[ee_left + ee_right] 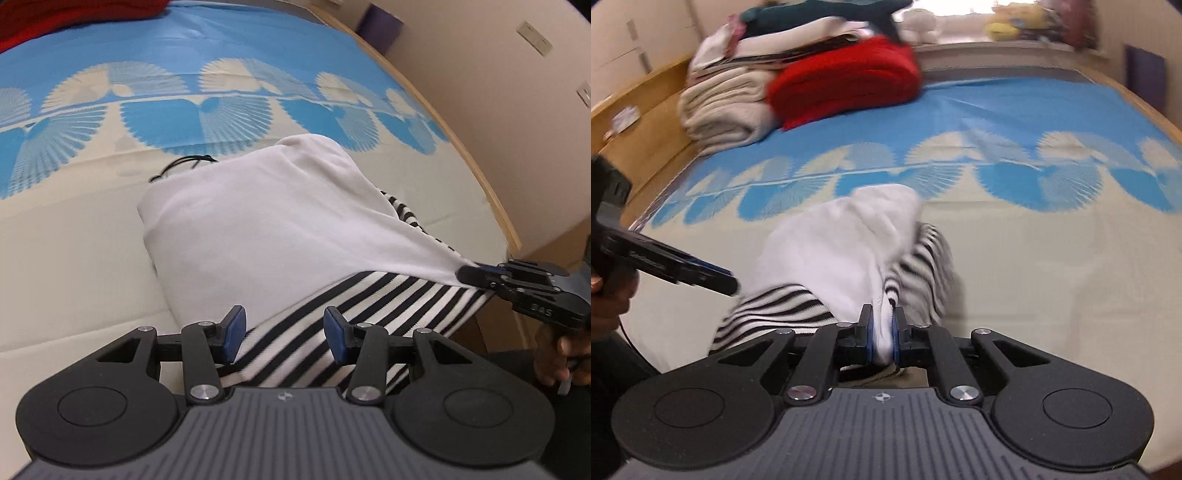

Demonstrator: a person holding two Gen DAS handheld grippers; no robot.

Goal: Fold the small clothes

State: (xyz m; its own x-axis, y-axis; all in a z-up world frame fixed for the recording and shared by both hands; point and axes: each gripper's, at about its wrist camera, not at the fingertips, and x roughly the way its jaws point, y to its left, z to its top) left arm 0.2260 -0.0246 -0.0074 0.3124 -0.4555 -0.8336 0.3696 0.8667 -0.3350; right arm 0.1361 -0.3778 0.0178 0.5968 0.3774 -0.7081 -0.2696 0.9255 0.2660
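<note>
A small white garment (258, 221) with a black-and-white striped part (354, 310) lies on the bed; it also shows in the right wrist view (846, 243). My left gripper (284, 336) is open, its blue pads either side of the striped edge, holding nothing. My right gripper (882, 336) is shut on a corner of the white cloth and pulls it taut; it shows at the right of the left wrist view (471, 275). The left gripper shows at the left of the right wrist view (716, 280).
The bed has a blue and cream patterned cover (221, 107) and a wooden frame (491, 192). A red folded blanket (846, 81) and a pile of cream linens (727, 99) lie at the far end. A black cord (184, 164) lies behind the garment.
</note>
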